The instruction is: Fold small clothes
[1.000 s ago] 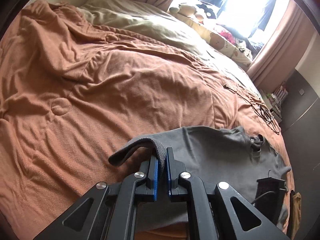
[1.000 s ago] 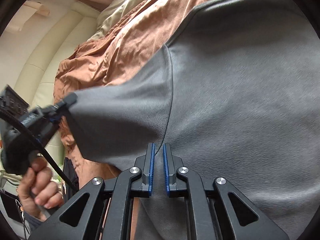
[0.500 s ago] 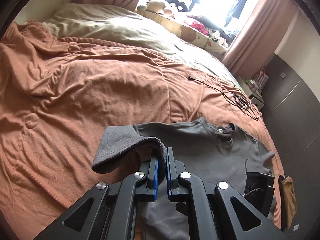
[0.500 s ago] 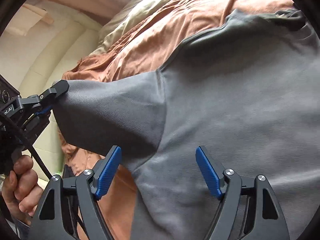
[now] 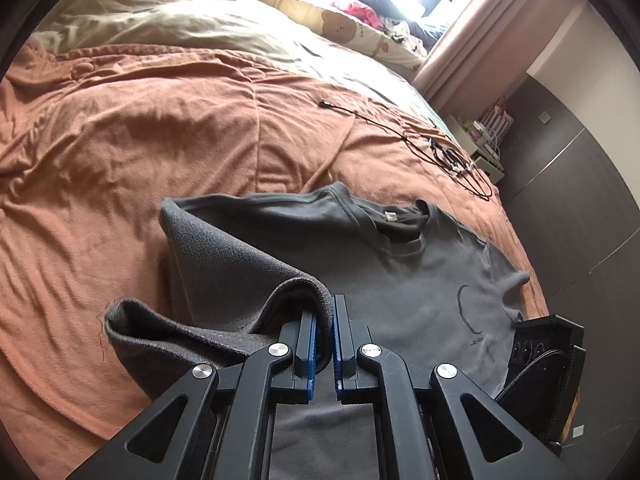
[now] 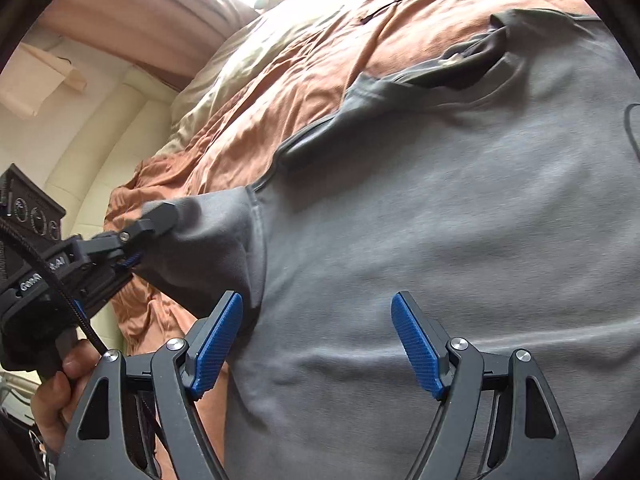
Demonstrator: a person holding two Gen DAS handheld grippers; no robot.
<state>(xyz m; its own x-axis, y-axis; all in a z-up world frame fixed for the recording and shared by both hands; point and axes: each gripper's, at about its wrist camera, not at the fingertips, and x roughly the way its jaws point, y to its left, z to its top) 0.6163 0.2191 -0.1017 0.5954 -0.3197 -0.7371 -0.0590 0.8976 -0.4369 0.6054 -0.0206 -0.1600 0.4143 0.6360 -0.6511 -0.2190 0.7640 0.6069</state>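
We see the left gripper [image 5: 325, 344] with jaws clamped tight on the sleeve [image 5: 224, 272] of the grey T-shirt [image 5: 420, 280], lifting it over the shirt's body. The right gripper [image 6: 316, 344] hangs with jaws spread wide, gripping nothing, above the shirt's torso. The shirt lies on the bed's orange blanket [image 5: 140, 140], a black cable [image 5: 444, 152] beyond its collar.

T-shirt [image 5: 420, 280] lies flat on blanket [image 5: 140, 140], near bed's foot edge. Sleeve [image 5: 224, 264] at shirt's left side, lifted off blanket, folded toward shirt body. Left gripper [image 5: 325, 332] at sleeve hem. Right gripper [image 6: 316, 344] over shirt's body, beside sleeve seam. Cable [image 5: 440, 148] on blanket beyond shirt's collar. Pillows [image 5: 340, 28] farther behind, at bed's far side.
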